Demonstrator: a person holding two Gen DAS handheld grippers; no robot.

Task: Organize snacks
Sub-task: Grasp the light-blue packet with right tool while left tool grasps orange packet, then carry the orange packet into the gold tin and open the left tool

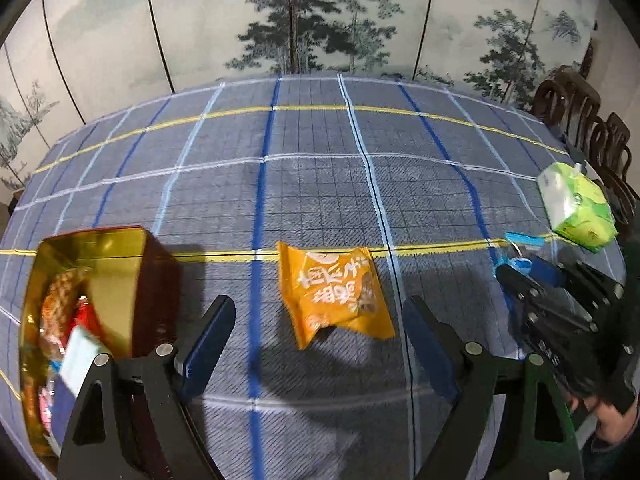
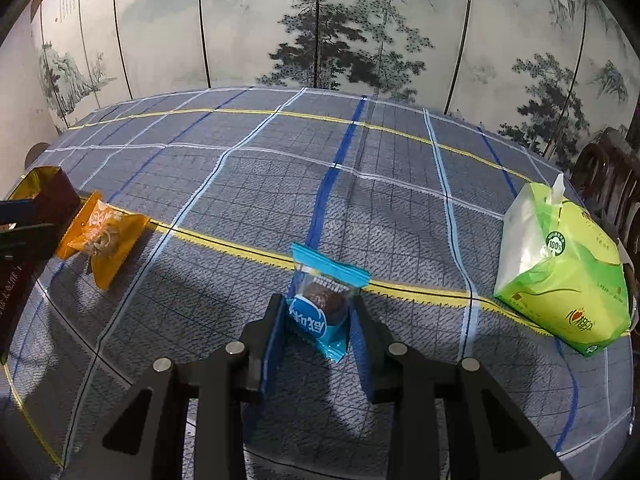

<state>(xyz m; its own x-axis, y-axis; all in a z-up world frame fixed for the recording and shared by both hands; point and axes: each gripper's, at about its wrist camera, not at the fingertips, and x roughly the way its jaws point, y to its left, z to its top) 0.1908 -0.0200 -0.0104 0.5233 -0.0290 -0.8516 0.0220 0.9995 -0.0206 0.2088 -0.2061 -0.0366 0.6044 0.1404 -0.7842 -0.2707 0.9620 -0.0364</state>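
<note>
Gold-lined and dark red on the outside, the tin [image 1: 96, 264] at the lower left of the left wrist view already holds several wrapped snacks [image 1: 68, 320], heaped against its near wall, so part of the sorting looks done. Two packets are not yet in it. One, the orange packet [image 1: 334, 290], lies flat on the checked cloth of the desk [image 1: 320, 184] in the middle of that view, just right of the tin and apart from it; the left tongs [image 1: 320, 320] hang above its near side with the jaws spread wide and nothing between the pads, released. The other, the blue packet [image 2: 320, 308] with a brown cake showing through its clear window, sits low in the centre of the right wrist view, between the blue pads of the right tongs [image 2: 318, 320], which are clenched on its two sides; whether it is lifted off the cloth or only resting there I cannot tell. In the same view the orange packet [image 2: 102, 236] and a corner of the tin [image 2: 48, 192] show at the far left edge, well apart from the blue packet. A green tissue pack [image 2: 560, 280] stands at the right edge of the desk; it is no snack and, by my judgement, stays where it is. What is left, as I read it, is to carry the blue packet across to the tin, then gather the orange one and drop it in too.
</note>
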